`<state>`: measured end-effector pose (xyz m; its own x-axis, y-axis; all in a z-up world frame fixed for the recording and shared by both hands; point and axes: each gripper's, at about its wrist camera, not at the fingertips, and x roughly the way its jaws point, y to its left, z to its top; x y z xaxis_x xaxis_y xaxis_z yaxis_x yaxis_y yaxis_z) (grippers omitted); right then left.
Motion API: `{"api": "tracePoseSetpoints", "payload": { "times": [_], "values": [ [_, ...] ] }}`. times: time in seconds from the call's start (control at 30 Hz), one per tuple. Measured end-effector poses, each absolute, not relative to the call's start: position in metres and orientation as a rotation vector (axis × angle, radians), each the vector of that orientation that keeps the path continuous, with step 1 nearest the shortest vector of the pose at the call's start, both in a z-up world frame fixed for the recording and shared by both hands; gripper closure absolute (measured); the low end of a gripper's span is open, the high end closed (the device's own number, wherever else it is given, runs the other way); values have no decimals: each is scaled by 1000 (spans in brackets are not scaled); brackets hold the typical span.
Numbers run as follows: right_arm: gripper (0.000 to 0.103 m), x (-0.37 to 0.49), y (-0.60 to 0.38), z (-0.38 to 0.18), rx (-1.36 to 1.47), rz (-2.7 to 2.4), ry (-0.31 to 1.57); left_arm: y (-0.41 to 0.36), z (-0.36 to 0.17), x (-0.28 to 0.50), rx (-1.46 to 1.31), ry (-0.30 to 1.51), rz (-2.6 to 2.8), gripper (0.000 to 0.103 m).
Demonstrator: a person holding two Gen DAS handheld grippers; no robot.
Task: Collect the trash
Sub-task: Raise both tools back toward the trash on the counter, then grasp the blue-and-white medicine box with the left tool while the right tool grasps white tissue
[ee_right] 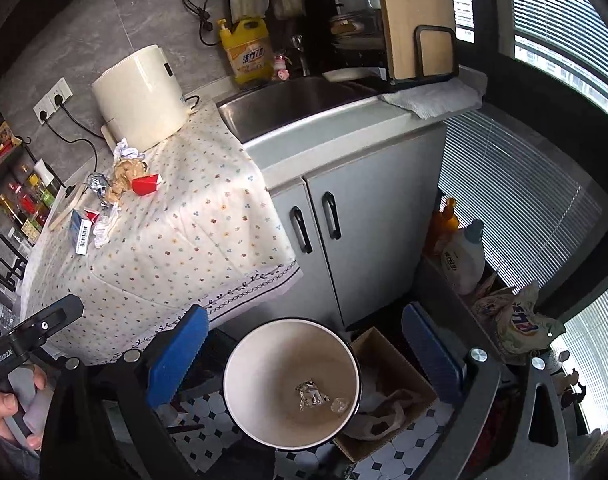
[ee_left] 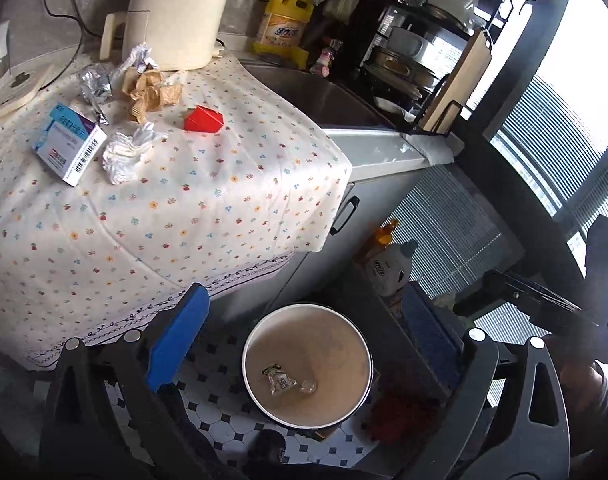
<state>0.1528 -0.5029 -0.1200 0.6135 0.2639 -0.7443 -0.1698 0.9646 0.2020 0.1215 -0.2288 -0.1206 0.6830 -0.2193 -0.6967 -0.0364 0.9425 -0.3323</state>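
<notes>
A round bin with a white rim stands on the tiled floor beside the counter. A crumpled wrapper and a clear scrap lie at its bottom. My left gripper hangs open above the bin, nothing between its blue pads. My right gripper is open over the same bin, also empty. On the flowered cloth lie a red carton, brown crumpled paper, foil, a white tissue and a blue-white box.
A cream appliance and yellow detergent jug stand behind the trash; a sink lies beside the cloth. A cardboard box sits right of the bin, bottles on a shelf beyond. A person's hand holds the other gripper.
</notes>
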Motion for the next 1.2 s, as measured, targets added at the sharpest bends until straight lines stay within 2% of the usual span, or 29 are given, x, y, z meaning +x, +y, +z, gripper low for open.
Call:
{"api": "tracePoseSetpoints", "payload": {
  "times": [0.37,0.63,1.2],
  "values": [
    [8,166,-412,-80,11,391,731,-160,-77,95,-349,664,77,6],
    [8,178,-352,-68,-16,481,671,-104,-73,99,-387,639,167,6],
    [8,239,-279,-86,5,455,831,-6,-106,167,-612,716,291,6]
  ]
}}
